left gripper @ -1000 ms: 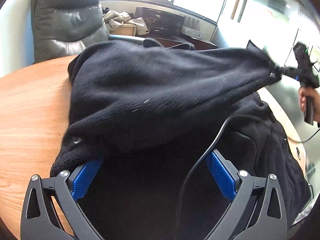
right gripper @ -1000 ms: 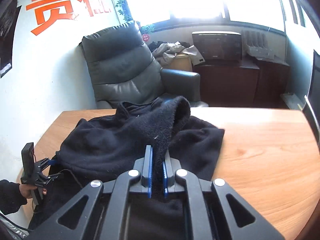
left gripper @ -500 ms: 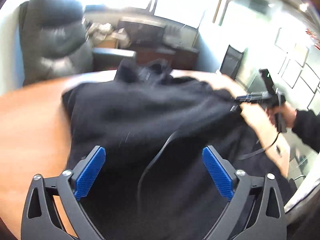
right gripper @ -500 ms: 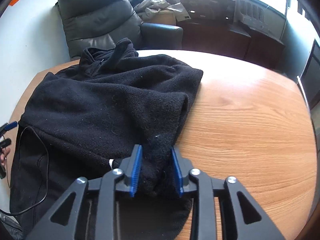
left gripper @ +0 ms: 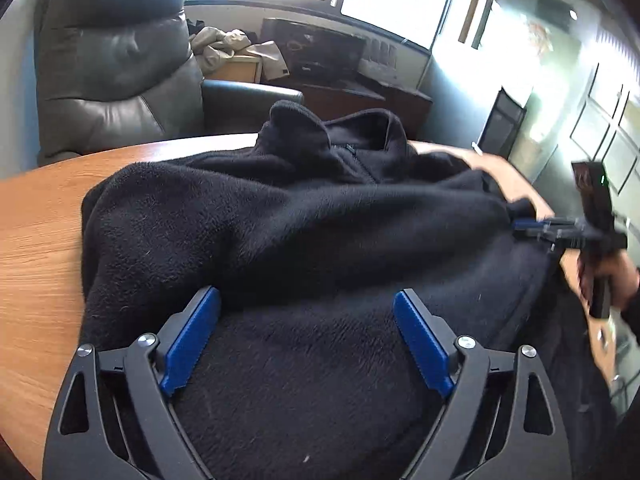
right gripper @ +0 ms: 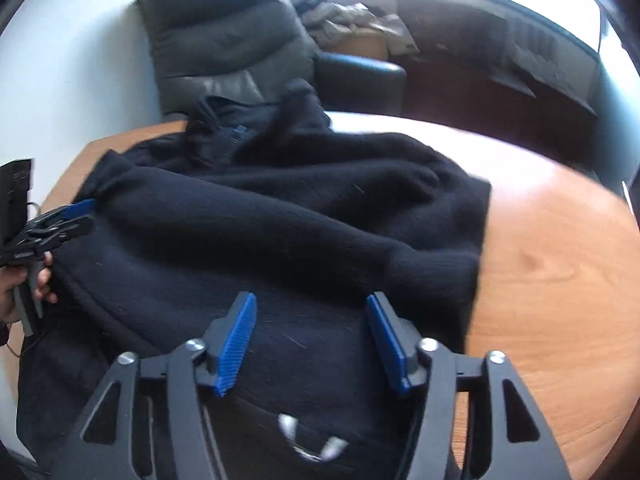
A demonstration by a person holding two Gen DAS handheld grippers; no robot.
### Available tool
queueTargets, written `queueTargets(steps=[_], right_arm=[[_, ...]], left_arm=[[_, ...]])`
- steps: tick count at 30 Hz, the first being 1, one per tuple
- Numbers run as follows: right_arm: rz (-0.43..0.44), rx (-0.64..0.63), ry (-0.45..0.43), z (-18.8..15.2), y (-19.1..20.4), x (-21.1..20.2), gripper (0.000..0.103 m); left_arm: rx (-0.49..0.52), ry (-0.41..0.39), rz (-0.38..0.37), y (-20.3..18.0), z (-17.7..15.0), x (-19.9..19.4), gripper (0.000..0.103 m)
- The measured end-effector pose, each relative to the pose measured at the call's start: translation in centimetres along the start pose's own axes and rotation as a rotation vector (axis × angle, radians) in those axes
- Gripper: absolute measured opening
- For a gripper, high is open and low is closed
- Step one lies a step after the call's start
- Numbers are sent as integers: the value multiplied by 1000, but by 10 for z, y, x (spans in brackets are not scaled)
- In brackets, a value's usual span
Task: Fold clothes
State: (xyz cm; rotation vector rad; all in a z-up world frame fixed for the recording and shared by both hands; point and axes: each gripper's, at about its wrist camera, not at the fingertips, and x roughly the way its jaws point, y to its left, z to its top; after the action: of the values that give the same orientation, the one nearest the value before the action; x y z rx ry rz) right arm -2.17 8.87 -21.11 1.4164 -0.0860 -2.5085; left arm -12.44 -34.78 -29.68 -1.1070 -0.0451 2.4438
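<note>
A black fleece jacket (left gripper: 304, 232) lies spread on the round wooden table (left gripper: 36, 240), collar and zip at the far side. A sleeve lies folded across its body, its cuff (right gripper: 436, 268) near the right edge. My left gripper (left gripper: 306, 300) is open and empty just above the jacket's near hem. My right gripper (right gripper: 310, 304) is open and empty above the jacket, just short of the cuff. Each gripper shows in the other view, the right one (left gripper: 524, 224) at the jacket's right edge, the left one (right gripper: 76, 210) at its left edge.
A grey leather armchair (left gripper: 116, 64) stands behind the table. A dark cabinet (left gripper: 352, 92) with clutter and bright windows lie beyond. Bare table wood (right gripper: 552, 280) shows right of the jacket. A thin black cable (right gripper: 24, 344) hangs by the left hand.
My right gripper carried the sleeve across the jacket, lowered it, opened and let it go. The sleeve now lies on the jacket body. My left gripper stayed open near the hem.
</note>
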Motion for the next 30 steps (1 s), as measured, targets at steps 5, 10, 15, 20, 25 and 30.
queueTargets(steps=[5, 10, 15, 20, 25, 30], right_arm=[[-54, -19, -34, 9, -7, -16, 25], [8, -168, -162, 41, 36, -32, 52], [38, -62, -37, 53, 18, 33, 50], [-87, -17, -57, 53, -10, 29, 49], [-71, -46, -151, 74, -9, -11, 50], [-36, -52, -43, 83, -2, 41, 49]], left_arm=[[-6, -29, 26, -1, 9, -24, 91], [-7, -86, 28, -14, 39, -23, 103], [-66, -7, 87, 6, 32, 16, 95], [-102, 50, 116, 17, 34, 31, 92], [-60, -5, 93, -6, 49, 12, 103], [-105, 62, 144, 11, 37, 41, 102]])
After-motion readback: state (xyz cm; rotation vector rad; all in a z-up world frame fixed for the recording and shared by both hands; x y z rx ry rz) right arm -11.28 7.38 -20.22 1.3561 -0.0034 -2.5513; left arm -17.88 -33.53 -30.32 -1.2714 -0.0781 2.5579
